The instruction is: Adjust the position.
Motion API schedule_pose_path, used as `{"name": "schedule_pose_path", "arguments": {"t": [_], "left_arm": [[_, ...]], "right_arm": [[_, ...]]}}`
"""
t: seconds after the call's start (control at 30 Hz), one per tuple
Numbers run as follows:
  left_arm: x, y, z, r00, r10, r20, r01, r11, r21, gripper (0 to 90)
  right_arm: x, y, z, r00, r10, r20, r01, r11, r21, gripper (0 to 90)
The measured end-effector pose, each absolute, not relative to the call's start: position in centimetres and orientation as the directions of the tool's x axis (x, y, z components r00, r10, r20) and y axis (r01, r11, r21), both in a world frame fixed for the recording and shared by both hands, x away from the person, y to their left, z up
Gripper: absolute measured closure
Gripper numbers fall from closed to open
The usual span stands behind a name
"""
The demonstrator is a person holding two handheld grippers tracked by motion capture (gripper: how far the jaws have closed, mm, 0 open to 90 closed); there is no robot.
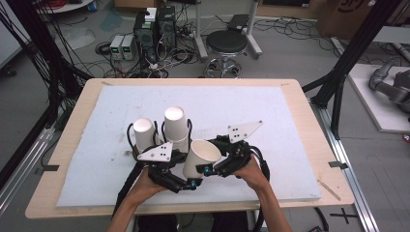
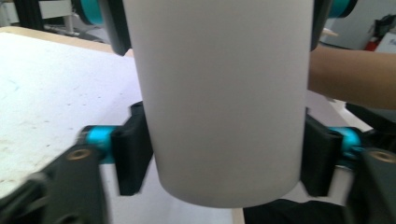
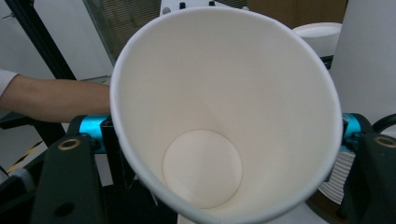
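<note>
Matt white paper cup (image 1: 202, 157) — smooth-walled — over a rough, scuffed white mat (image 1: 290, 125) on pale wood table (image 1: 314, 140).

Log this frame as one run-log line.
held: paper cup, tilted, off the table | right gripper: shut on cup | left gripper: jaws flank cup, contact unclear | two inverted cups behind

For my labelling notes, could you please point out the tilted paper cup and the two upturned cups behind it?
Tilted paper cup (image 1: 202, 157), high view, side wall.
Taller upturned cup (image 1: 175, 121), high view, base on top.
Shorter upturned cup (image 1: 143, 133), high view, upper wall.
</note>
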State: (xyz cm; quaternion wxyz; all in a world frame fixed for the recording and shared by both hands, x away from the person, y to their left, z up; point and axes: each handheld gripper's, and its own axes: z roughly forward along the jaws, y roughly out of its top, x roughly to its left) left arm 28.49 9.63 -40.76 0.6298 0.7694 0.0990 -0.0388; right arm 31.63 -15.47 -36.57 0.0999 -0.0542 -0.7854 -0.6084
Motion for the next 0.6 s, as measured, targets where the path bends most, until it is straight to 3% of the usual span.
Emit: {"name": "schedule_pose_path", "arguments": {"t": [0.23,0.33,0.6], "left_arm": [[28.47,9.57,-40.75,0.972,0.137,-0.191,0.214,-0.181,0.96,1.7],[28.65,9.78,-40.63,0.965,0.155,-0.213,0.24,-0.19,0.952,1.7],[28.43,10.22,-40.33,0.972,0.161,-0.173,0.205,-0.208,0.956,2.3]], "right_arm": [[31.67,-15.66,-36.51,-0.974,-0.03,0.224,0.209,0.249,0.946,28.4],[31.65,-15.76,-36.46,-0.974,-0.027,0.225,0.212,0.25,0.945,28.4],[31.7,-15.89,-36.41,-0.976,-0.022,0.217,0.205,0.244,0.948,28.5]]}}
